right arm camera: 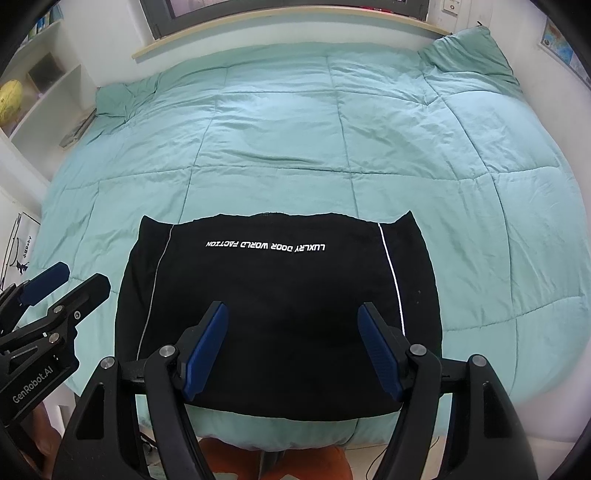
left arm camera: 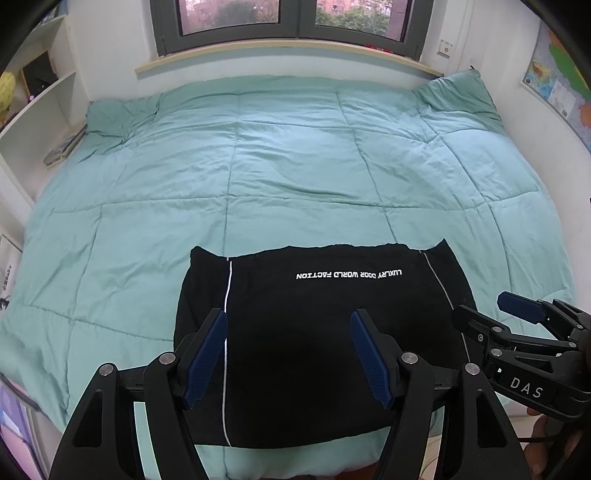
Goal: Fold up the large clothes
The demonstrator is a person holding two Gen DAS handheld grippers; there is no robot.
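Observation:
A black garment (left arm camera: 314,325) with white side piping and upside-down white lettering lies folded into a flat rectangle at the near edge of the bed; it also shows in the right wrist view (right arm camera: 280,302). My left gripper (left arm camera: 289,314) is open and empty, hovering above the garment's near half. My right gripper (right arm camera: 292,306) is open and empty, also above the garment. The right gripper shows at the right of the left wrist view (left arm camera: 491,310). The left gripper shows at the left of the right wrist view (right arm camera: 81,275).
A mint green quilt (left arm camera: 258,177) covers the bed. A window (left arm camera: 288,22) is behind it. White shelves (left arm camera: 40,110) stand on the left. A map (left arm camera: 561,81) hangs on the right wall. An orange object (right arm camera: 273,461) sits on the floor below the bed edge.

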